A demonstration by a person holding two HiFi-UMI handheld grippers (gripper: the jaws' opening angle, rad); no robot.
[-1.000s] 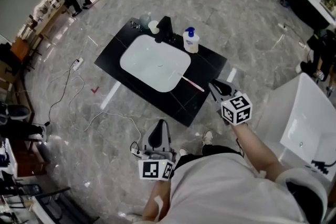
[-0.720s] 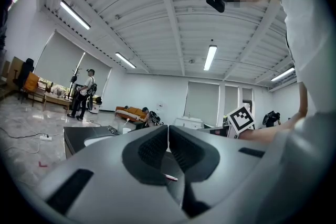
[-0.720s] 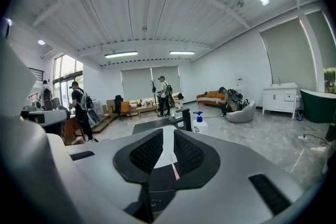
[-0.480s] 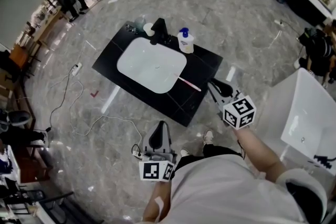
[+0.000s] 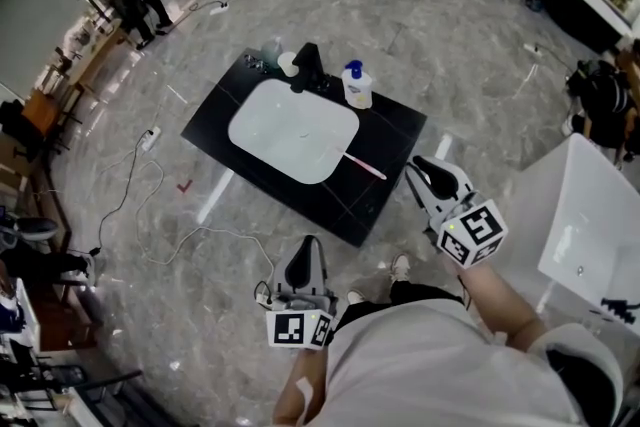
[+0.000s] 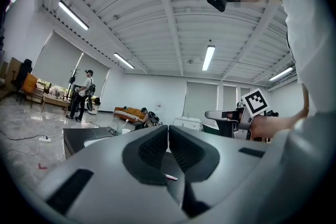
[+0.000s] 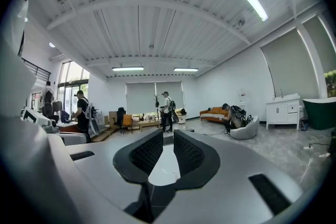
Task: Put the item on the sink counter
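Both pairs of jaws carry nothing. The left gripper (image 5: 307, 250) has its pads pressed almost together with only a hairline between them. The right gripper (image 5: 428, 173) shows a narrow gap, and the white basin (image 5: 290, 130) is visible through it. The left one hangs low near the person's body, apparently idle. The right one is held out just off the near right corner of the black sink counter (image 5: 390, 130), pointing across it.

The item looks like a pink-and-white toothbrush (image 5: 362, 164). It already lies flat on the counter, with one end at the basin's right rim and the other angled toward the right gripper. That suggests it has been laid down from that side.

A soap dispenser (image 5: 356, 85), the faucet (image 5: 308, 65) and a cup (image 5: 288, 63) stand along the far edge, well apart from it.

With the toothbrush resting free and no jaw touching it, the placing seems finished. The slightly parted right jaws fit a release.
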